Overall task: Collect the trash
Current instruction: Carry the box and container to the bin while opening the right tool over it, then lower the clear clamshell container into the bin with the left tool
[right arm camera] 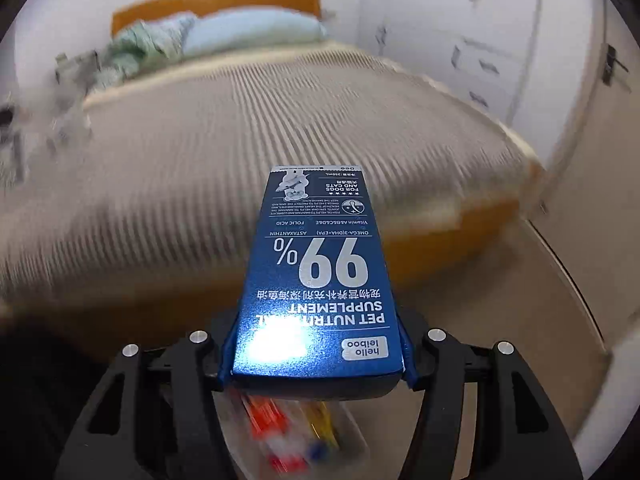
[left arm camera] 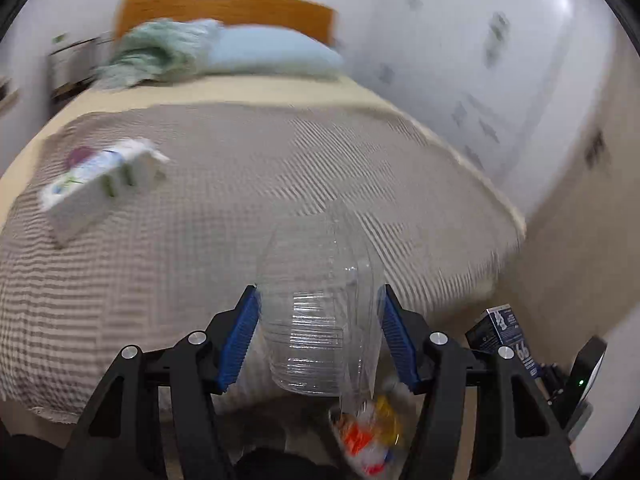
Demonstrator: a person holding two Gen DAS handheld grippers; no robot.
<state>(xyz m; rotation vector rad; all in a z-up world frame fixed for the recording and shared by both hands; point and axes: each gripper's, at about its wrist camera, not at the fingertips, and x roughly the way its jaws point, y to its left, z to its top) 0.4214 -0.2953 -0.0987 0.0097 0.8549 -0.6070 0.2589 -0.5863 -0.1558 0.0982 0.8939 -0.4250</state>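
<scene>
Angled downward over the ribbed bed (left arm camera: 240,184), the left hand-held gripper (left arm camera: 318,336) clamps a ridged clear plastic bottle (left arm camera: 316,320), the right hand-held gripper (right arm camera: 316,354) a glossy blue rectangular carton (right arm camera: 320,280).

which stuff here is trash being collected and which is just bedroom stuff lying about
Job in hand:
- clear plastic container, held by the left gripper
- blue pet supplement box, held by the right gripper
- white carton on the bed
- bin of wrappers below

Just lying about:
- blue pillow
- green blanket
- bedspread
</scene>
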